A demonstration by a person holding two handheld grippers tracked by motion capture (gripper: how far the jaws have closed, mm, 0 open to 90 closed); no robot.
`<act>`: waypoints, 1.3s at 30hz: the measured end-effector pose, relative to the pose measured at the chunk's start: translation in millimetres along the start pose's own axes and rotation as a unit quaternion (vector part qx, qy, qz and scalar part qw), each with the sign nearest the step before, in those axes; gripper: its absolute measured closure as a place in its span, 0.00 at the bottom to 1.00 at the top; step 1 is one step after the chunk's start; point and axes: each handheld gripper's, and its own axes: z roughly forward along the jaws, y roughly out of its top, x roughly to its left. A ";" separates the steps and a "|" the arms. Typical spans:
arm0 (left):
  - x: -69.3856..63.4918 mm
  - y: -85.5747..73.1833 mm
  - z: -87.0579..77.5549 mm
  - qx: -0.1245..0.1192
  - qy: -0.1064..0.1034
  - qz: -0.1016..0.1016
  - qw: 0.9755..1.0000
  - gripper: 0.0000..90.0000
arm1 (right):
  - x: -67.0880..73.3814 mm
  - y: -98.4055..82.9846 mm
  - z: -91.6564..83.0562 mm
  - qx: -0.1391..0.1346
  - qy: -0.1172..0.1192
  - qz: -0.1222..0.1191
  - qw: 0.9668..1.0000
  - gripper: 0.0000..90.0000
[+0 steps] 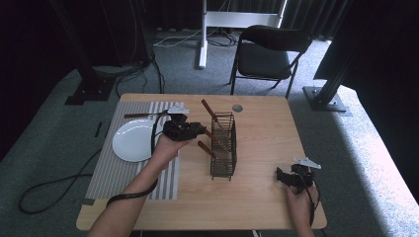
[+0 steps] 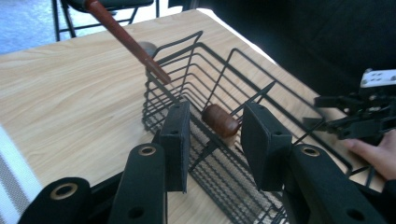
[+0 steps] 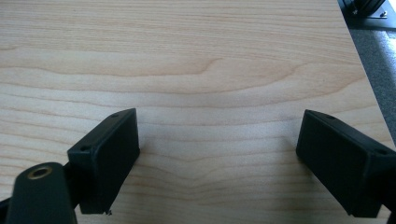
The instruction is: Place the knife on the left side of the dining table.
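Black wire basket (image 1: 223, 145) lies on its side, mid-table. Two brown wooden handles (image 2: 219, 120) protrude from its left face; third (image 1: 207, 108) angles up behind.

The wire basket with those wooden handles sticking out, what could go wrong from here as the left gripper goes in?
The left gripper is open around a brown handle end close against the wire basket; closing may catch a wire instead. The basket looks light, so a pull could drag or tip it, and the right gripper sits apart, open over bare table, not steadying it. The long handle leaning on the rim could be knocked.
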 end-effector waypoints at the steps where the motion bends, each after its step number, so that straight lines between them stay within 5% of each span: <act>1: 0.1 0.1 0.0 -0.001 -0.006 -0.001 1.000 0.74 | 0.0 0.0 0.0 0.000 0.000 0.000 1.000 0.14; 10: -6.2 0.8 -0.3 -0.015 -0.028 -0.010 0.999 0.84 | 0.0 0.0 0.1 0.000 0.000 0.000 1.000 0.14; 21: -10.4 6.0 -3.4 -0.028 -0.027 -0.010 0.999 0.90 | -0.1 0.0 0.1 -0.001 0.000 -0.001 1.000 0.14; 39: -26.7 22.6 -39.8 -0.061 -0.037 0.007 0.997 0.90 | 0.0 0.1 0.0 0.000 0.000 0.000 1.000 0.14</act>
